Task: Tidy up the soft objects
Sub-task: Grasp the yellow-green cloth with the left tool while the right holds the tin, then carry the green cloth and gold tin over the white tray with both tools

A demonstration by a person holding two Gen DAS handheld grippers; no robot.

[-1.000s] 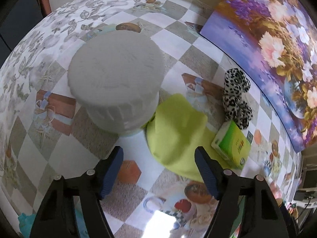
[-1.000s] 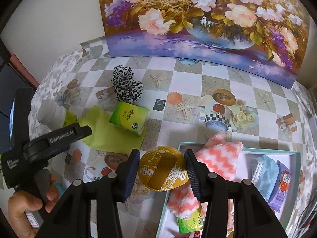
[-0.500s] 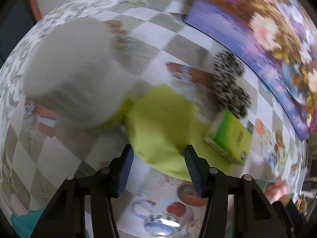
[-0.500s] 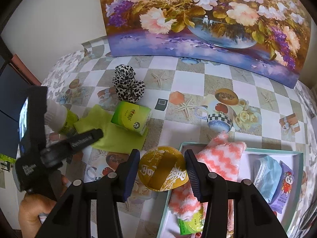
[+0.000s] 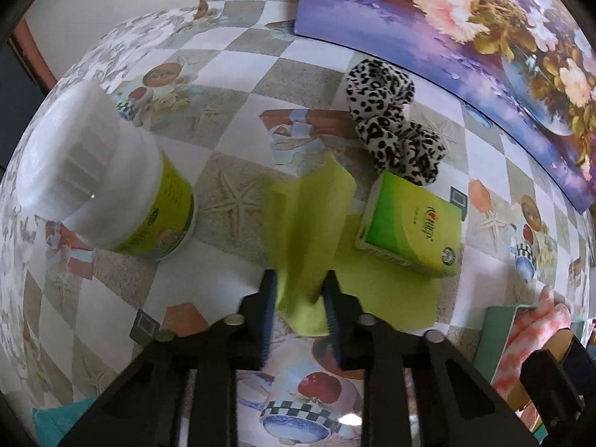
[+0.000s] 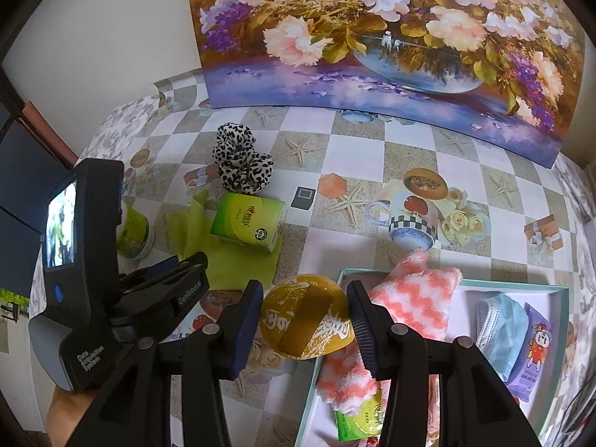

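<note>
My left gripper (image 5: 300, 290) is shut on the near edge of a lime green cloth (image 5: 316, 231) and lifts a fold of it off the table. A green tissue pack (image 5: 409, 227) rests on the cloth's right part. A leopard-print scrunchie (image 5: 391, 134) lies behind it. My right gripper (image 6: 305, 316) is shut on a round gold pouch (image 6: 305, 316), held over the left edge of a teal box (image 6: 558, 290). The box holds a pink-and-white fuzzy cloth (image 6: 413, 298), a blue mask (image 6: 503, 320) and a purple packet (image 6: 536, 346).
A white-lidded jar with a green label (image 5: 111, 186) stands left of the cloth. A flower painting (image 6: 372, 37) leans against the wall at the back. The left gripper's body and screen (image 6: 74, 260) fill the left of the right wrist view.
My left gripper moved right from the jar to the green cloth, closed on its edge and lifted a fold. My right gripper kept hold of the gold pouch almost in place.
</note>
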